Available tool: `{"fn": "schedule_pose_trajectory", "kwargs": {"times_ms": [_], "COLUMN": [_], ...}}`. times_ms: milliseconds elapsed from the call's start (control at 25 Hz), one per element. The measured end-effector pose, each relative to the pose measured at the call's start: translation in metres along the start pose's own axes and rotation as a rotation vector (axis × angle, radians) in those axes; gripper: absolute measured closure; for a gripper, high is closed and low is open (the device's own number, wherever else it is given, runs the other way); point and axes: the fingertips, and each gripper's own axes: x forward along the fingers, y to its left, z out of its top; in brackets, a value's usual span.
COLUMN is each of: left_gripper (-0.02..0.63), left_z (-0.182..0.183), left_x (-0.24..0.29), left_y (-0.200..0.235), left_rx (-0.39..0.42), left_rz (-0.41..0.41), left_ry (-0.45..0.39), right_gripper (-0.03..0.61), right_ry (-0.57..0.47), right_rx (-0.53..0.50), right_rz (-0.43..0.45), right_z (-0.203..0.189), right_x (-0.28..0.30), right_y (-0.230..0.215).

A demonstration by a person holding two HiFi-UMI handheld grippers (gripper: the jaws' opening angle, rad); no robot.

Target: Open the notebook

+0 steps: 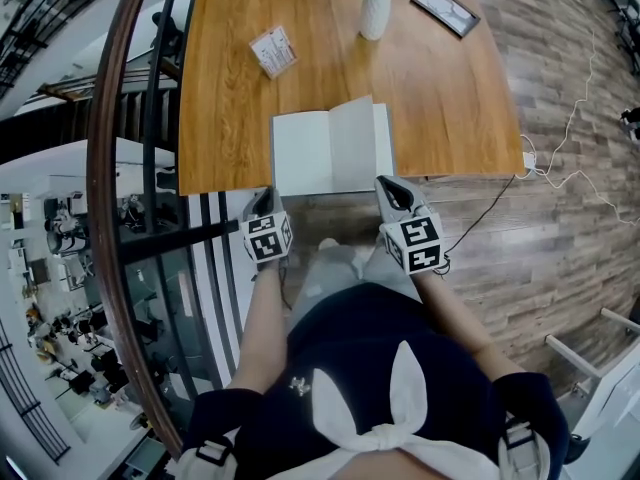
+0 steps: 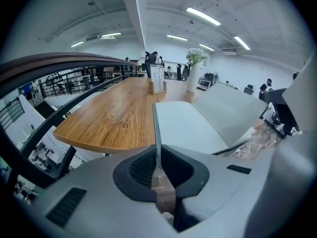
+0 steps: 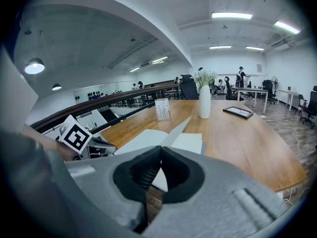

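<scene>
Both hands angle downward at the table's (image 1: 230,118) near edge. The left gripper (image 1: 266,198) is clamped on the open notebook's (image 1: 330,153) near-left corner, while the right gripper (image 1: 389,185) is closed, empty, at the near-right corner.

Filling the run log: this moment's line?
white notebook open on wooden table | left gripper shut on its left edge | right gripper shut

I see a long wooden table (image 1: 440,98) on a plank floor (image 1: 570,98), a curved railing (image 1: 94,158) along its left edge, strip lights (image 3: 230,15) overhead.
</scene>
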Motion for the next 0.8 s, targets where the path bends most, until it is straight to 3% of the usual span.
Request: {"fn": "schedule_pose_trajectory", "kwargs": {"times_ms": [280, 800], "left_gripper": [0.589, 0.591], "left_z": [0.034, 0.086], "left_x": [-0.021, -0.055], "left_y": [0.001, -0.067], "left_rx": [-0.040, 0.040], "left_rz": [0.034, -0.029], "left_ry": [-0.097, -0.195], "right_gripper": [0.580, 0.581], "right_ry": [-0.010, -0.037], "right_rx": [-0.028, -0.075], "right_rz": [0.033, 0.144], "right_z": [0.013, 0.035], "right_x": [0.002, -0.003], "right_y": [-0.006, -0.010]}}
